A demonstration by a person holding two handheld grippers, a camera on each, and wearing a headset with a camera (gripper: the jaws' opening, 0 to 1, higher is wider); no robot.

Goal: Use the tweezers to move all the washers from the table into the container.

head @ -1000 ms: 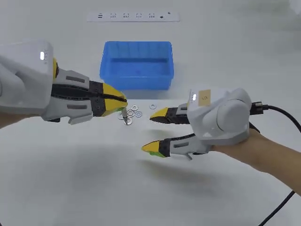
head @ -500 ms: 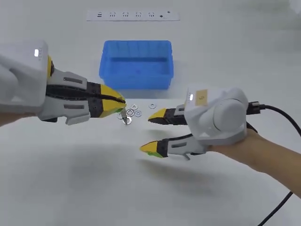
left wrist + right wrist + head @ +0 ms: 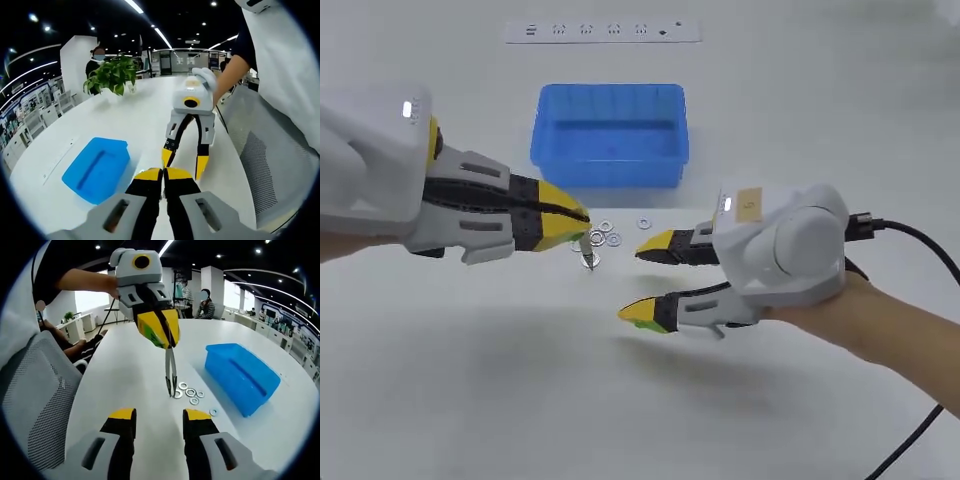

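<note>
White workbench (image 3: 510, 400) in a bright open hall: the left gripper (image 3: 582, 218) comes in from the person's left, its yellow-tipped jaws pressed together on a pair of tweezers (image 3: 170, 385) that hang down from the tips to the tabletop. The right gripper (image 3: 632, 283) lies low across from it, jaws spread and holding nothing, with both tips pointing toward the tweezers.

A blue container (image 3: 608, 172) stands beyond both grippers, nearer the left gripper's tips than the right's, and well apart from the tweezers' points. A white power strip (image 3: 602, 32) lies farther back still, behind the container. A black cable (image 3: 920, 250) runs off the rear of the right gripper.

The washers (image 3: 190, 392) rest on the table in a small cluster just beside the tweezers' points, between the two grippers and on the container's side. One washer (image 3: 214, 412) lies apart from the cluster, close ahead of the right gripper's jaw. Whether the points hold a washer cannot be told.

Against half a second earlier, little differs: the left gripper has edged slightly toward the right one, the tweezers stay down at the cluster, and the right gripper keeps its place and its spread.
</note>
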